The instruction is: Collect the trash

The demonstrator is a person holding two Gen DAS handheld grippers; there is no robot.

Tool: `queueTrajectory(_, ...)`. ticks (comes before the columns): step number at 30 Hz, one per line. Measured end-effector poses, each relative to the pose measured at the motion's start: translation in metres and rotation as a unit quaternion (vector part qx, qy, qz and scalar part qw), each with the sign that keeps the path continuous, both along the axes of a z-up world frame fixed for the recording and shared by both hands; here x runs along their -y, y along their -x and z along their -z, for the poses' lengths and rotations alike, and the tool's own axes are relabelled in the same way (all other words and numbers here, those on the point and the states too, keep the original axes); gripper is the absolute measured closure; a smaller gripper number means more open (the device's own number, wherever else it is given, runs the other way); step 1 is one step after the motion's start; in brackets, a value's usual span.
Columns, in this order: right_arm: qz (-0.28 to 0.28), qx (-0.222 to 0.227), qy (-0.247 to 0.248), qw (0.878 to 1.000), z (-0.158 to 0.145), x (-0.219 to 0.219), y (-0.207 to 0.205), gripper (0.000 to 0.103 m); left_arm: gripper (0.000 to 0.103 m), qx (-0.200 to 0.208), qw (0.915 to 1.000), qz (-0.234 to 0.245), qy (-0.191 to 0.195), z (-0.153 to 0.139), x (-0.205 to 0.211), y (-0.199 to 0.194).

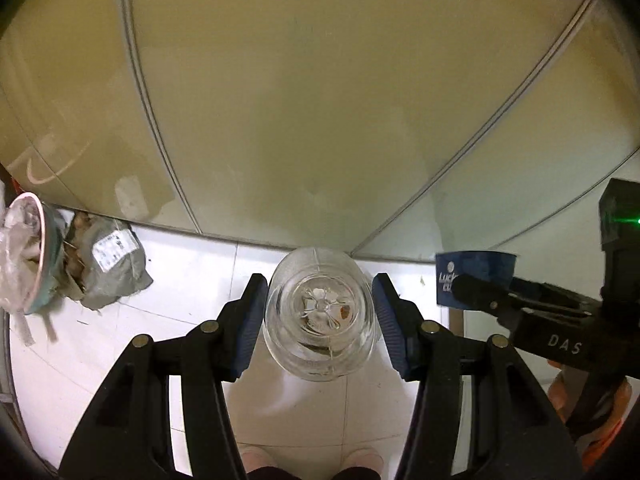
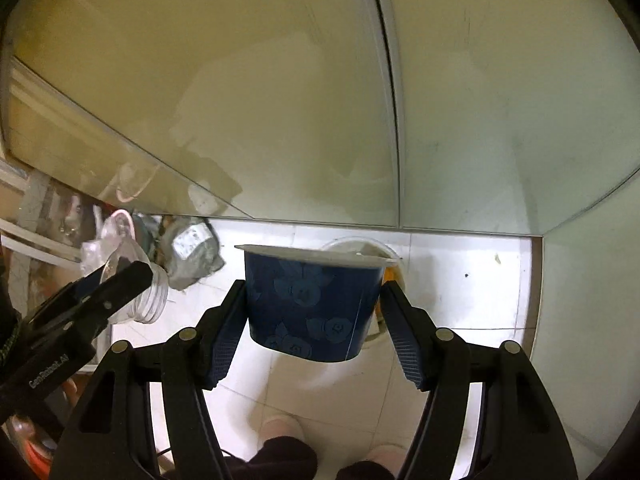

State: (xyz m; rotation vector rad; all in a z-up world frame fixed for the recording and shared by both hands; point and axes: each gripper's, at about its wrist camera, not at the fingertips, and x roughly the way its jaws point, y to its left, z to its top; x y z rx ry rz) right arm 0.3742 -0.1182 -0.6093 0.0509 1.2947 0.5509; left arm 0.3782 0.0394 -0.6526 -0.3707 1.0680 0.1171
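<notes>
Blue pads (image 1: 252, 320) of the left gripper (image 1: 320, 320) pinched a clear bottle (image 1: 320, 316), light, slick, crushable; right gripper (image 2: 314, 320) clamped 1 thin blue cup (image 2: 312, 304) mid-wall.

Bottle (image 1: 320, 316) sits btwn left gripper (image 1: 320, 320) pads, base toward cam. Cup (image 2: 314, 306) btwn right gripper (image 2: 312, 312) pads, to bottle's right. On floor (image 1: 192, 272) by the wall (image 1: 320, 100), far left: crumpled bag (image 1: 110, 272), w/ a bowl (image 1: 38, 256) just left of it.
</notes>
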Motion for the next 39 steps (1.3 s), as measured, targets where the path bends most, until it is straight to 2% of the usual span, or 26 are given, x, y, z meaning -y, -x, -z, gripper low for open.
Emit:
queueTrajectory(5, -0.006, 0.008, 0.014, 1.000, 0.000, 0.000, -0.004, 0.039, 0.050, -0.013, 0.9997, 0.019, 0.001, 0.019, 0.009, -0.013)
queueTrajectory(13, 0.021, 0.026, -0.005, 0.999, -0.017, 0.017, -0.009, 0.039, 0.049, -0.029, 0.9976, 0.049, 0.038, 0.036, 0.025, -0.032)
queueTrajectory(16, 0.029, 0.036, -0.009, 0.999, -0.027, 0.024, -0.008, 0.039, 0.046, -0.043, 0.9966, 0.059, 0.037, 0.042, 0.032, -0.039)
queueTrajectory(22, 0.031, 0.054, -0.013, 0.998, -0.054, 0.029, -0.001, 0.039, 0.044, -0.032, 0.9967, 0.069, 0.027, 0.022, 0.040, -0.036)
queueTrajectory(27, 0.032, 0.054, -0.009, 0.998, -0.092, 0.033, 0.005, 0.039, 0.045, -0.030, 0.9976, 0.059, 0.020, -0.031, 0.040, -0.021)
queueTrajectory(29, 0.031, 0.053, -0.015, 0.998, -0.122, 0.036, 0.008, 0.039, 0.045, -0.027, 0.9980, 0.057, 0.008, -0.065, 0.040, -0.011)
queueTrajectory(34, 0.022, 0.075, -0.027, 0.997, -0.213, 0.049, 0.021, 0.039, 0.045, -0.004, 0.9986, 0.048, -0.022, -0.177, 0.046, 0.017)
queueTrajectory(39, 0.010, 0.109, -0.039, 0.993, -0.321, 0.065, 0.045, 0.039, 0.043, 0.045, 0.9976, 0.026, -0.045, -0.304, 0.058, 0.056)
